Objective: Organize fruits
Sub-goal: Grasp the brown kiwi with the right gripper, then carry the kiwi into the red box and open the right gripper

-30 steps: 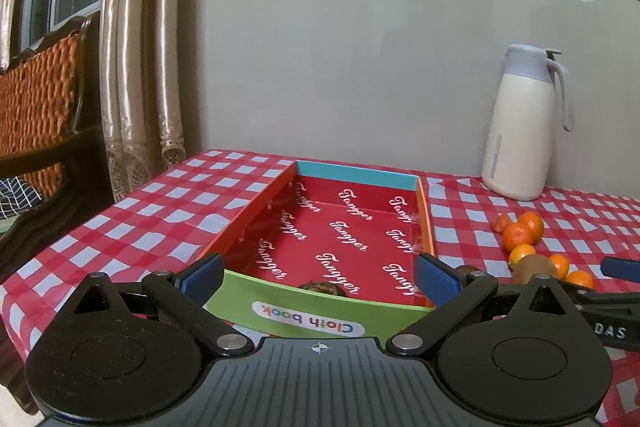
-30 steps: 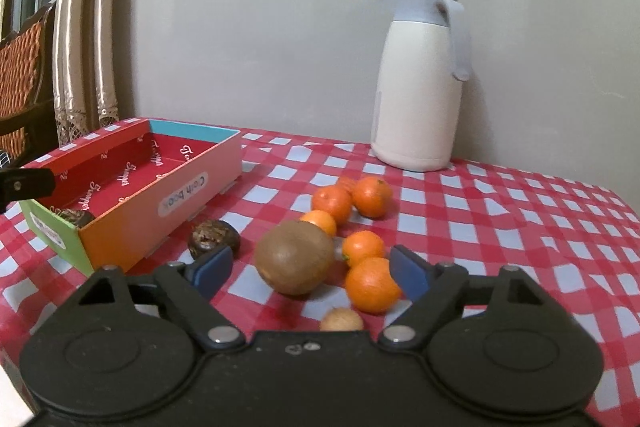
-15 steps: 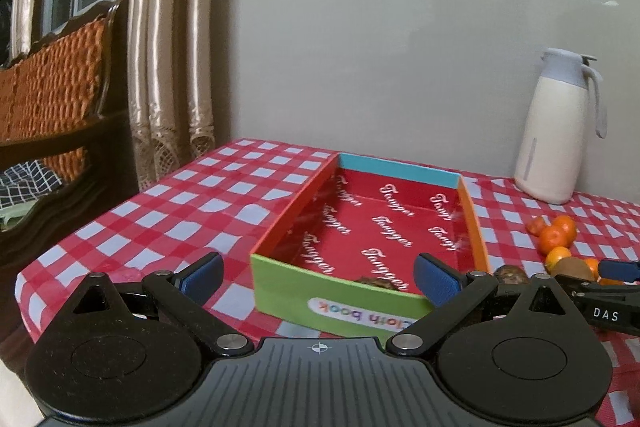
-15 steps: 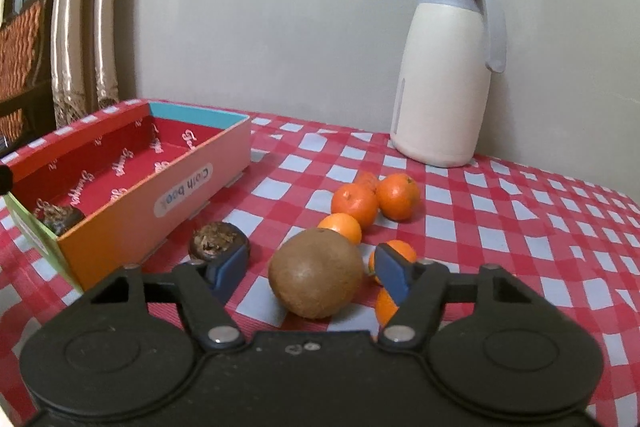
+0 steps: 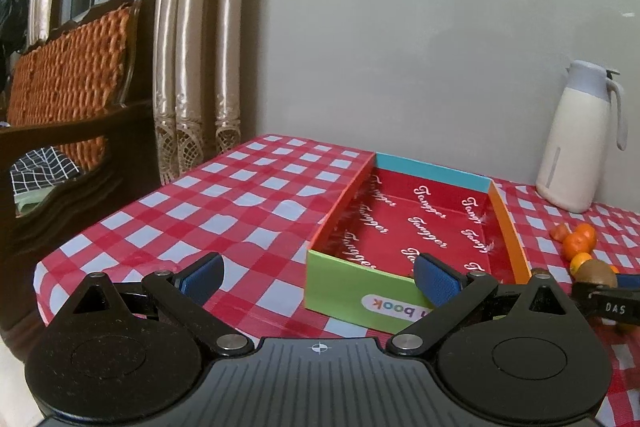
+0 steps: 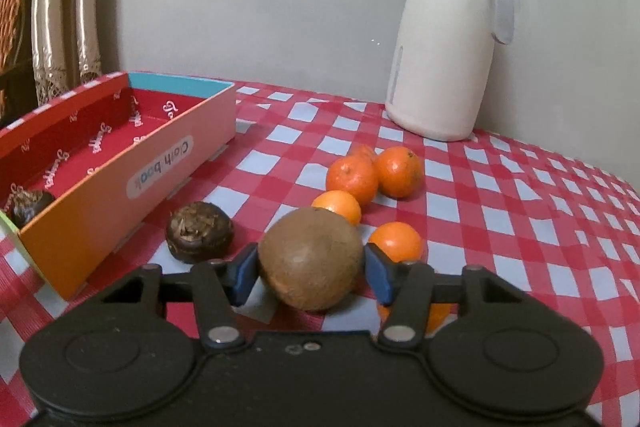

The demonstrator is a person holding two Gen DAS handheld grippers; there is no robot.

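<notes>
The worktop [image 6: 500, 195] wears a red-and-white checked cloth; a grey wall, curtains [image 5: 188, 67] and a wicker chair [image 5: 68, 75] stand behind. The left gripper [image 5: 316, 277] hangs spread wide and empty before the box [image 5: 348, 287], which has slid rightward in its view since a second ago. The right gripper [image 6: 308, 271] has narrowed from wide open onto the kiwi [image 6: 310, 259], both pads seemingly touching it, though the contact is hard to judge. A dark fruit [image 6: 199, 237] lies just left; another sits in the box. Oranges [image 6: 354, 179] cluster beyond, then the white jug [image 6: 448, 43].
</notes>
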